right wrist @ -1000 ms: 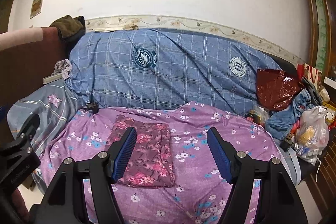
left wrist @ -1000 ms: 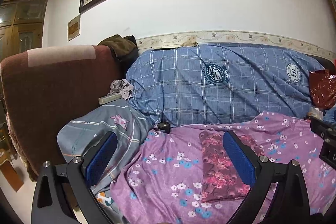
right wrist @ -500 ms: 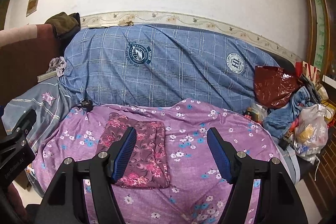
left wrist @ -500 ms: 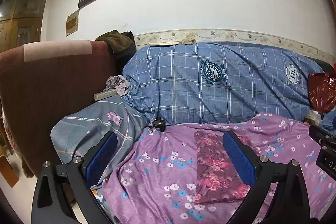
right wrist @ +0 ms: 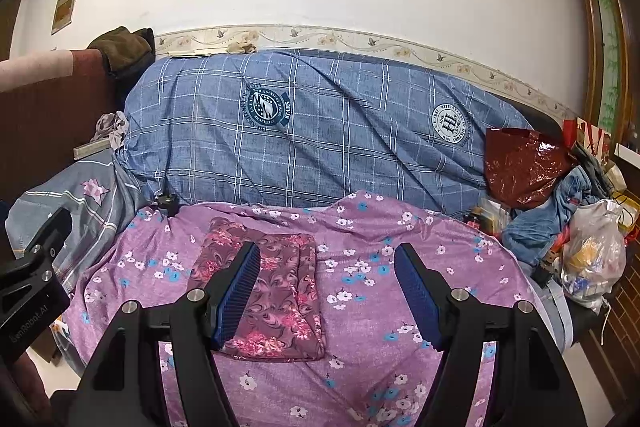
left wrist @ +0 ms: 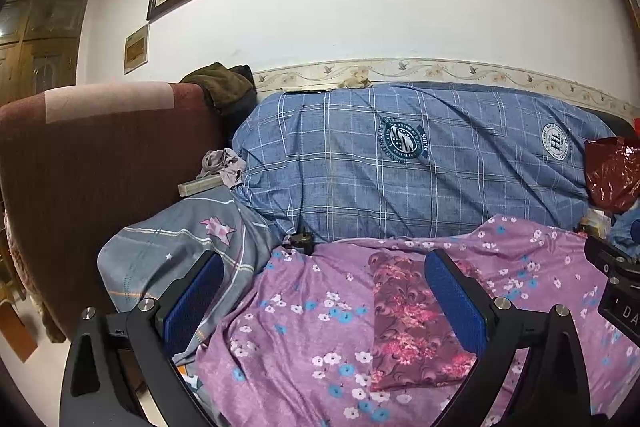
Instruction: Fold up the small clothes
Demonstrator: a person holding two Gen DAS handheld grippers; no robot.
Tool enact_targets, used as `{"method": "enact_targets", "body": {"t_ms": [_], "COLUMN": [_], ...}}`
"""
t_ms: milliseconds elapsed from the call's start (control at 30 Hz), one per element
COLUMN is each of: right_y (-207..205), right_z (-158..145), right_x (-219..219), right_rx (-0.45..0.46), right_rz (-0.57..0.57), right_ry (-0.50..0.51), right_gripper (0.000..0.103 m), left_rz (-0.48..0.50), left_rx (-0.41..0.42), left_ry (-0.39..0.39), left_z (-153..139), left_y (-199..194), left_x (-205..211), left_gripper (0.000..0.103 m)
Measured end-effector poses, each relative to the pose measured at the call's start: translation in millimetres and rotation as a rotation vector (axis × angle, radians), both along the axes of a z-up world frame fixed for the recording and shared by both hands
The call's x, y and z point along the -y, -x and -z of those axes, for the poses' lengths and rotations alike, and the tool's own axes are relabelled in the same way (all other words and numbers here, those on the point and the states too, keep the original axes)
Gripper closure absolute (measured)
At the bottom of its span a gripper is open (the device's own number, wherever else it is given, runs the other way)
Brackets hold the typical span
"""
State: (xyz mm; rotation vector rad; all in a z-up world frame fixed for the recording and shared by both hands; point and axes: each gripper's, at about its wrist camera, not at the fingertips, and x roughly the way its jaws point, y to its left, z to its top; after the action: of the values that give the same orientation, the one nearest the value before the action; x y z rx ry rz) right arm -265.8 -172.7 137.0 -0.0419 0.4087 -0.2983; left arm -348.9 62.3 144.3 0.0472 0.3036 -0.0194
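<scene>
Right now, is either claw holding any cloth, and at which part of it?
Nothing is held. The left claw and the right claw are both open above the folded maroon floral garment, not touching it.

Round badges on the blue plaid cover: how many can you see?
2. A dark badge sits near the middle of the blue plaid cover; a white badge lies toward its right end. Folds may hide more.

Twin wrist views (sofa [left wrist: 400, 167] shared)

both views drifted slightly, nothing else changed
</scene>
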Motion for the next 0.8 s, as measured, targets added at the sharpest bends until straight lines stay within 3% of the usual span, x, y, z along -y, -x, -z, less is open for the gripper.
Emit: {"method": "enact_targets", "body": {"t_ms": [800], "right_y": [-16], "right_z": [4], "right_x": [-1], "right_rx": [-0.018], "right_rz": [-0.011], "right_ry": [0.02], "right_gripper": [0.032], "left_rz": [0.026], "left_rx": [-0.025], "left_ry": [-0.005], "left_z": [2], "left_y": [-17], "left_x": [1], "left_gripper": [0.001]}}
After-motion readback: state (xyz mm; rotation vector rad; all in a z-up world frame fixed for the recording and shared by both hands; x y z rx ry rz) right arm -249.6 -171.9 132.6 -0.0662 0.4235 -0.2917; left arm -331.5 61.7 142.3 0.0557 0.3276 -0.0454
